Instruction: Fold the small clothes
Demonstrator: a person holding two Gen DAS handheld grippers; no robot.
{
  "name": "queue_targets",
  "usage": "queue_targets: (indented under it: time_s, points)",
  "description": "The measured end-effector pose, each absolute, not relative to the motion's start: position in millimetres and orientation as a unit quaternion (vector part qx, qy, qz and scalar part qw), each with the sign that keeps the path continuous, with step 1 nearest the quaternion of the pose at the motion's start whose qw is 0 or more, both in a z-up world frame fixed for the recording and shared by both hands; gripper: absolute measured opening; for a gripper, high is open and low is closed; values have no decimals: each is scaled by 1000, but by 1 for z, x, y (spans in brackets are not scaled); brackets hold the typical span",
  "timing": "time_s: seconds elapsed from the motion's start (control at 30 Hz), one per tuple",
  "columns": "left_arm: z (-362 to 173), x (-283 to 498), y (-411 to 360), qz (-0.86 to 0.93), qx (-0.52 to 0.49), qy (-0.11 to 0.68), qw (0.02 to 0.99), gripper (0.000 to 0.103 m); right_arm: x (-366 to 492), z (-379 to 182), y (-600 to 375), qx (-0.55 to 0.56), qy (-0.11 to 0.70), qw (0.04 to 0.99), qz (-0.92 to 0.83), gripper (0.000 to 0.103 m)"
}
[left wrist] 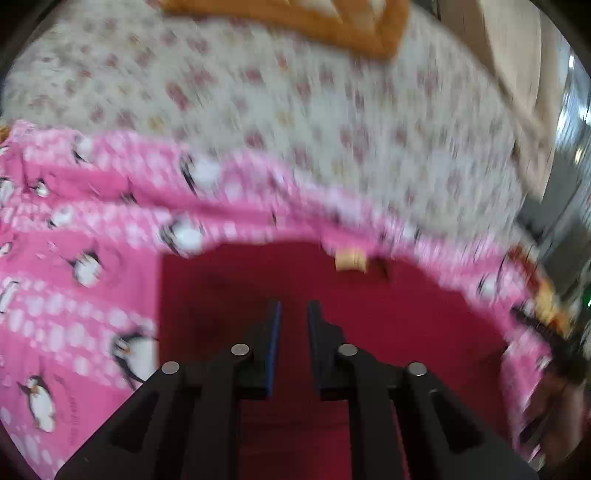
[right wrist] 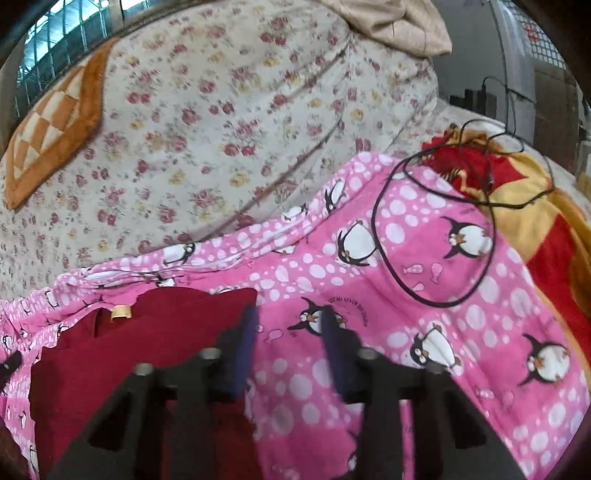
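A dark red garment (left wrist: 369, 314) lies flat on a pink penguin-print sheet (left wrist: 74, 221), with a tan neck label (left wrist: 349, 260) at its far edge. My left gripper (left wrist: 294, 314) hovers over the garment's middle with its jaws drawn close; this blurred view shows no pinch of cloth. In the right wrist view the same red garment (right wrist: 147, 332) lies at the lower left, its label (right wrist: 121, 312) facing up. My right gripper (right wrist: 290, 328) stands open just past the garment's right edge, over the pink sheet (right wrist: 443, 295), with only sheet between its fingers.
A flowered quilt (right wrist: 221, 129) bulges behind the sheet. A loop of black cable (right wrist: 376, 229) lies on the sheet at the right, running onto a red-and-yellow blanket (right wrist: 535, 221). An orange checked cloth (right wrist: 55, 129) sits at the far left. A beige cloth (right wrist: 388, 22) tops the quilt.
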State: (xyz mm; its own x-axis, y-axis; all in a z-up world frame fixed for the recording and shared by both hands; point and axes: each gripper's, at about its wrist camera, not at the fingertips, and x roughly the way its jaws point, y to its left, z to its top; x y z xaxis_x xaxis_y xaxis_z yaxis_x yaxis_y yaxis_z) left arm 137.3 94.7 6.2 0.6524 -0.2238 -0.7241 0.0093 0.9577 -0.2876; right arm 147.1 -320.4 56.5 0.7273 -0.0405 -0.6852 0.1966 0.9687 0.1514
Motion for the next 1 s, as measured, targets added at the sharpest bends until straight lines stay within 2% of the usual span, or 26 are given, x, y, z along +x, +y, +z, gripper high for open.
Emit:
queue_targets:
  time_s: [0.07, 0.23, 0.3, 0.37, 0.47, 0.57, 0.73, 0.8, 0.83, 0.87, 0.93, 1.0]
  points:
    - [-21, 145, 95, 4, -84, 469, 879, 0, 150, 55, -320, 102, 368, 923, -55, 27]
    - [-25, 140, 111, 15, -95, 483, 871, 0, 158, 52, -296, 91, 379, 920, 38, 26]
    - [-25, 139, 109, 20, -83, 483, 872, 0, 164, 36, -284, 83, 418, 902, 70, 26]
    - [-23, 137, 109, 23, -79, 482, 872, 0, 171, 5, -269, 27, 493, 866, 80, 26]
    - [-20, 132, 112, 21, -84, 478, 874, 0, 169, 4, -270, 14, 506, 859, 71, 31]
    - [-8, 129, 120, 29, -111, 456, 882, 0, 164, 17, -262, -4, 491, 870, 49, 32]
    - [16, 130, 121, 8, -143, 384, 912, 0, 163, 52, -239, -21, 386, 920, 60, 31]
    - [8, 134, 121, 7, -146, 404, 903, 2, 173, 30, -224, -50, 423, 901, 77, 31]
    - [0, 136, 122, 9, -159, 421, 893, 2, 180, 3, -217, -72, 476, 872, 84, 32]
    - [-4, 137, 125, 8, -175, 429, 886, 2, 175, -11, -206, -122, 471, 870, 86, 32]
    - [-4, 135, 127, -2, -204, 425, 882, 2, 170, -7, -195, -166, 471, 863, 71, 31]
    - [3, 131, 122, -6, -191, 404, 895, 5, 167, -4, -198, -153, 465, 869, 71, 32]
